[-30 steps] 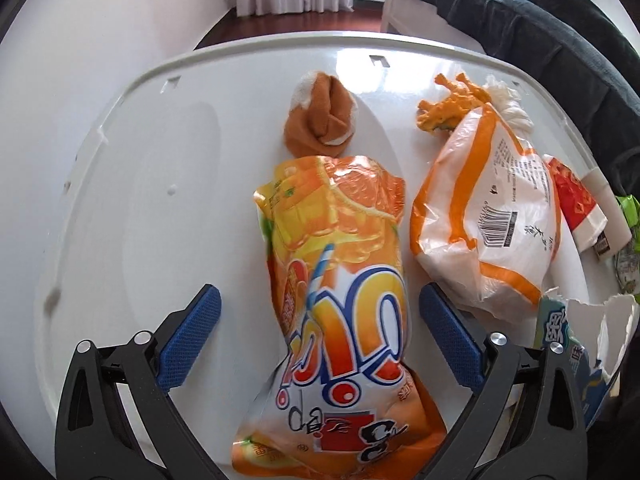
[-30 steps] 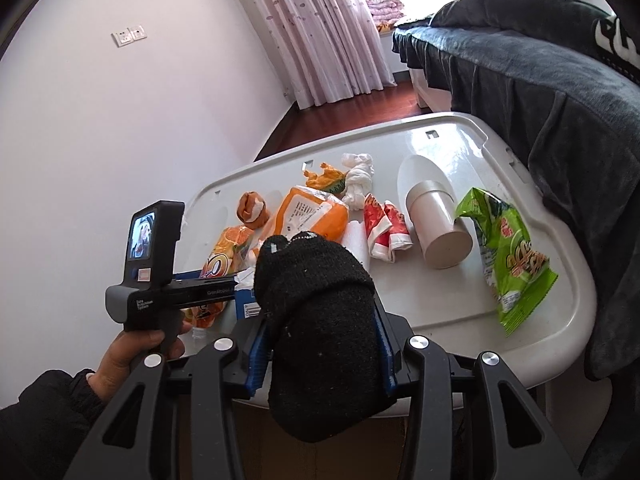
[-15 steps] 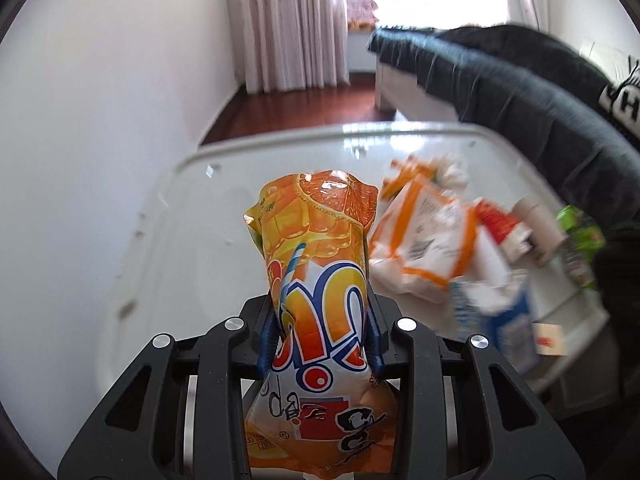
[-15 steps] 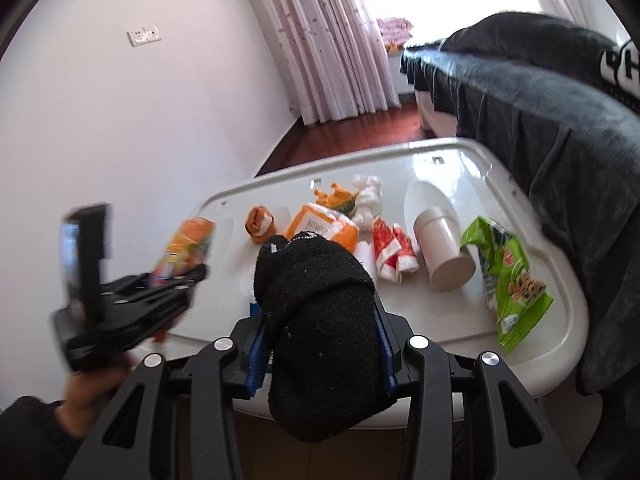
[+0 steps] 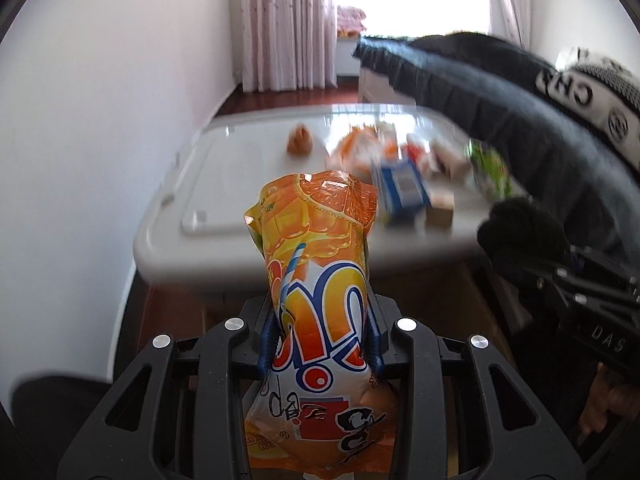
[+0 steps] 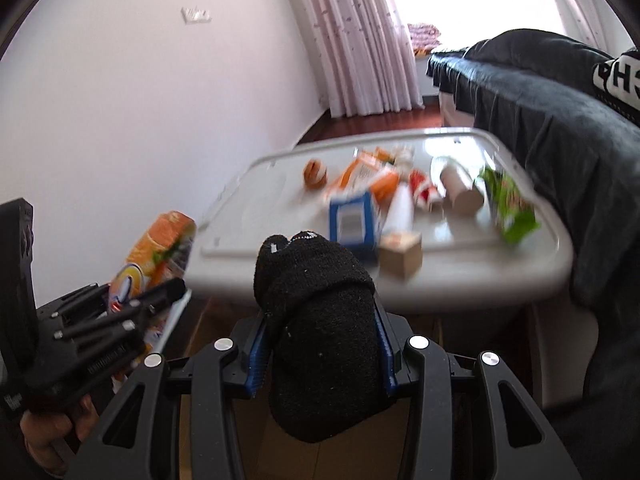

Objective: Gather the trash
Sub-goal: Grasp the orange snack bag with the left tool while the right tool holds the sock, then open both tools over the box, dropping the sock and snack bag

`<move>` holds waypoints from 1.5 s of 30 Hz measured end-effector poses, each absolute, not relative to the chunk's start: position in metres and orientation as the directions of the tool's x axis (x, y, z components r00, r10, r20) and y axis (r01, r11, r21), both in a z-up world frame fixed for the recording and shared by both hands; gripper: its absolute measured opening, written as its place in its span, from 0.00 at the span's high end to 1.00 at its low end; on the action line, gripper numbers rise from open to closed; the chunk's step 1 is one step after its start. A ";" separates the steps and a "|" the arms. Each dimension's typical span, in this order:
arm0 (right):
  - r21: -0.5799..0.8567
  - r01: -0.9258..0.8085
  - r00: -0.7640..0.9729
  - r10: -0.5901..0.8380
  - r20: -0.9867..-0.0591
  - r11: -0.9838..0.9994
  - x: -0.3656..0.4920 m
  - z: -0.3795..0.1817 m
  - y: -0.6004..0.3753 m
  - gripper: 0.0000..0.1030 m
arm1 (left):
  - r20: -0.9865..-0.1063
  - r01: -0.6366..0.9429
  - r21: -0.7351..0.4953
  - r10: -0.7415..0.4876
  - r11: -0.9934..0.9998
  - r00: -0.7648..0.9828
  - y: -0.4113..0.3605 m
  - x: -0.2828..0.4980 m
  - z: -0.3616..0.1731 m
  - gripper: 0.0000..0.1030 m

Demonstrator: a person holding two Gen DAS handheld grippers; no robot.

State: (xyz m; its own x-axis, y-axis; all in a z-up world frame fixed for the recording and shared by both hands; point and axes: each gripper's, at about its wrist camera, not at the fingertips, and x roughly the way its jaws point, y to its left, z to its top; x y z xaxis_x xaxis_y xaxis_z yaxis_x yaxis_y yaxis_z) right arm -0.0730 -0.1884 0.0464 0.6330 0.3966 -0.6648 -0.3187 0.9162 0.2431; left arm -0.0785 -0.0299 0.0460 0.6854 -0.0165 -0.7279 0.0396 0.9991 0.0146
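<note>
Off the white table's (image 6: 460, 276) near edge, at the left, the left gripper (image 5: 320, 344) pinches an orange drink pouch (image 5: 320, 264) held upright in the air. Beside it on the right, the right gripper (image 6: 320, 354) clamps a black sock (image 6: 320, 312). Farther right, wrappers, a blue carton (image 6: 352, 220) and a green snack bag (image 6: 508, 204) lie blurred on the table.
</note>
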 end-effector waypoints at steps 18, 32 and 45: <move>0.176 -0.281 0.515 0.303 -0.801 0.943 -0.078 -0.033 -0.168 0.58 | -0.877 0.009 -0.026 -0.027 1.000 0.479 -0.019 -0.074 -0.050 0.68; 0.194 -0.234 0.556 0.295 -0.777 0.953 -0.076 -0.027 -0.178 0.38 | -0.855 -0.038 0.004 0.023 0.999 0.518 -0.015 -0.072 -0.042 0.20; 0.235 -0.157 0.568 0.282 -0.773 0.959 -0.071 -0.029 -0.194 0.38 | -0.865 -0.058 -0.026 0.007 0.998 0.501 -0.008 -0.071 -0.043 0.20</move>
